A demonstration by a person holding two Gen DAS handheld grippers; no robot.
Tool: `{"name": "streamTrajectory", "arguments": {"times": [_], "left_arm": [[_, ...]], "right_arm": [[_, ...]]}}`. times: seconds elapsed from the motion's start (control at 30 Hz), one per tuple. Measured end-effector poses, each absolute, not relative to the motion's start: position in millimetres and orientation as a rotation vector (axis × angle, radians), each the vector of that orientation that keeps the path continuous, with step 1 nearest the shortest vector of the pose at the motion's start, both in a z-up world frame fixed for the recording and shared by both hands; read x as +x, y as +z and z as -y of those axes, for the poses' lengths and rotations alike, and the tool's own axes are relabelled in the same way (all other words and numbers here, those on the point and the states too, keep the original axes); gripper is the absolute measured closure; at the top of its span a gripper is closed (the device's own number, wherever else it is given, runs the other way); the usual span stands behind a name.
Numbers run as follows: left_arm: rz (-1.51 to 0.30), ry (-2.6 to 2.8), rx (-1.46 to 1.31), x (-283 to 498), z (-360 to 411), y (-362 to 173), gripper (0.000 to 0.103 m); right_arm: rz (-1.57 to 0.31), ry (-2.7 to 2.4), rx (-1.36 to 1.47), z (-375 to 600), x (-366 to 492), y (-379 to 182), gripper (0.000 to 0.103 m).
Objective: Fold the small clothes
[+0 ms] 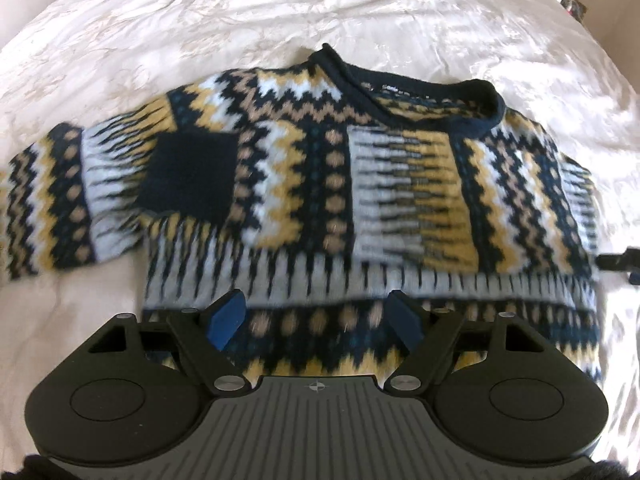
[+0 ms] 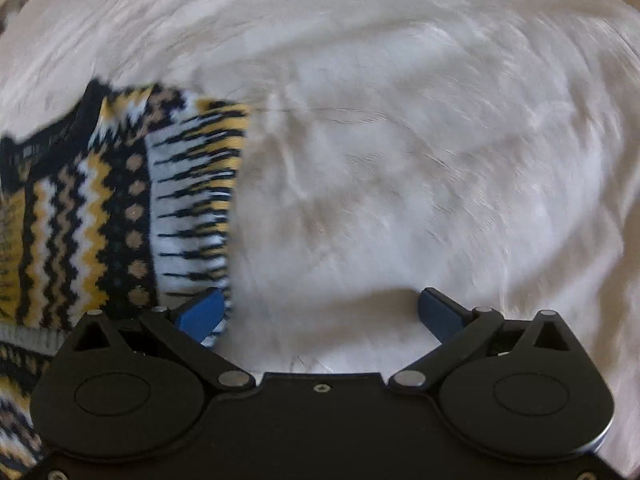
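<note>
Lying on the white bedspread (image 1: 360, 12) with one sleeve (image 1: 412, 192) already folded across its chest, the patterned knit sweater (image 1: 304, 184) is only partly folded, while the left gripper (image 1: 316, 320) and the right gripper (image 2: 320, 316) hover spread and empty.

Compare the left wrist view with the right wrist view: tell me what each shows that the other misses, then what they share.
Only the left wrist view shows the sweater nearly whole: the dark neckline, the sleeve spread at picture left and the solid navy patch, with the left gripper open over the hem.

Only the right wrist view shows the right gripper, open, its jaws over bare bedding beside the sweater's edge.

Both show the patterned sweater lying on the wrinkled white bedspread, and nothing held.
</note>
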State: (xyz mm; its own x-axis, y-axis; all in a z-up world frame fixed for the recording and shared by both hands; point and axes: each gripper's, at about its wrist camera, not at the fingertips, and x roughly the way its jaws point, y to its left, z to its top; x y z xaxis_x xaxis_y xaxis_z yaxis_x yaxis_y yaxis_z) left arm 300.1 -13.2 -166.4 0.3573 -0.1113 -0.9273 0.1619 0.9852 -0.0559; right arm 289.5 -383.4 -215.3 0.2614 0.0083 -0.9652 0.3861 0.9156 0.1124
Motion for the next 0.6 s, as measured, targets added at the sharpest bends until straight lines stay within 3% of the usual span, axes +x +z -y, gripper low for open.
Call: {"name": "streamTrajectory", "arguments": {"times": [0.6], "left_arm": [[-1.174, -0.055, -0.001, 226, -9, -135, 0.026]], "right_arm": [[-1.197, 0.126, 0.345, 271, 225, -162, 0.001]]}}
